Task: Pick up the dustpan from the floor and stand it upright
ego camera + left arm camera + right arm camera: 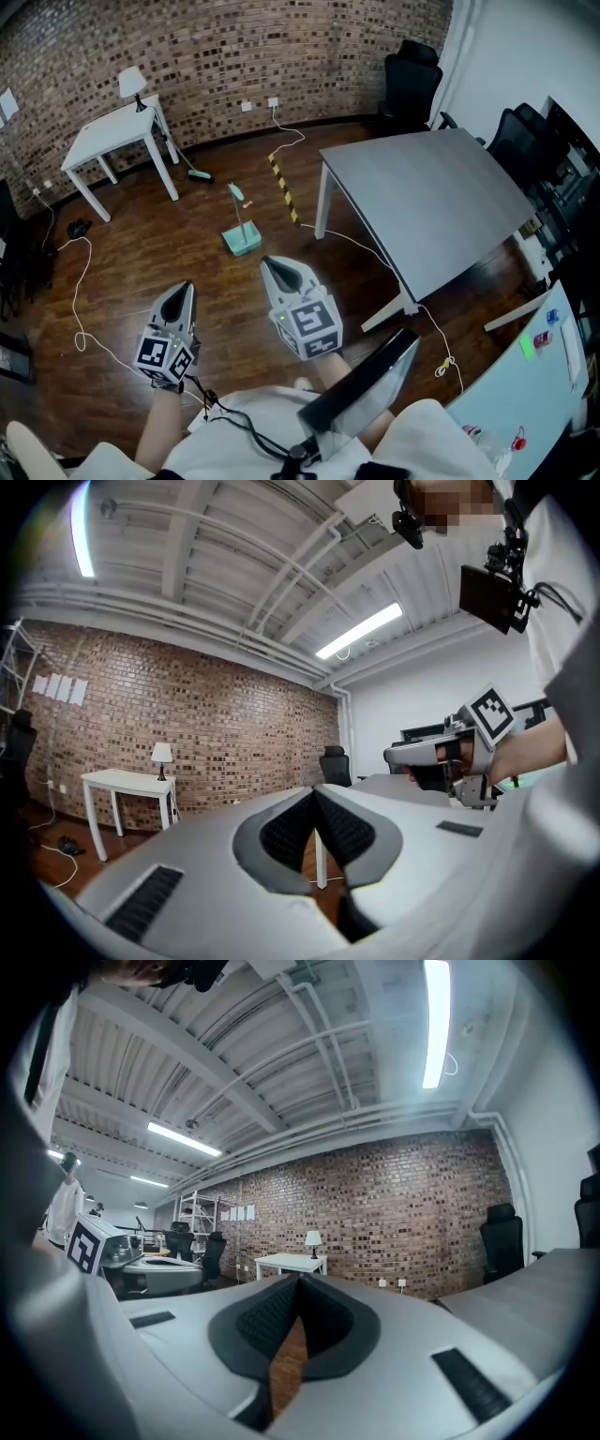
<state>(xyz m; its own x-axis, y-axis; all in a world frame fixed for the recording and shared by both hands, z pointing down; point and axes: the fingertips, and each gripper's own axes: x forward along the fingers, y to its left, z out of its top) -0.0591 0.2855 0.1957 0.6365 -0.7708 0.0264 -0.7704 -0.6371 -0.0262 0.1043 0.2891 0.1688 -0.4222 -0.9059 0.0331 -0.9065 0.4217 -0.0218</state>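
Observation:
A teal dustpan [242, 240] sits on the wooden floor in the head view, its thin long handle [236, 195] rising from the pan. My left gripper [185, 287] and right gripper [271, 264] hover near me, well short of the dustpan, both pointing level toward it. Both are shut with nothing between the jaws. In the left gripper view the left gripper [314, 792] has its tips meeting, and the right gripper [427, 755] shows to its right. The right gripper [299, 1281] is likewise shut in its own view, with the left gripper [141, 1262] at the left. The dustpan is hidden in both gripper views.
A large grey table [431, 197] stands to the right, a white table [112, 139] with a lamp [132, 84] at the far left. A small brush [200, 175], a yellow-black strip [283, 187] and white cables [80, 281] lie on the floor. Black chairs [410, 80] line the far right.

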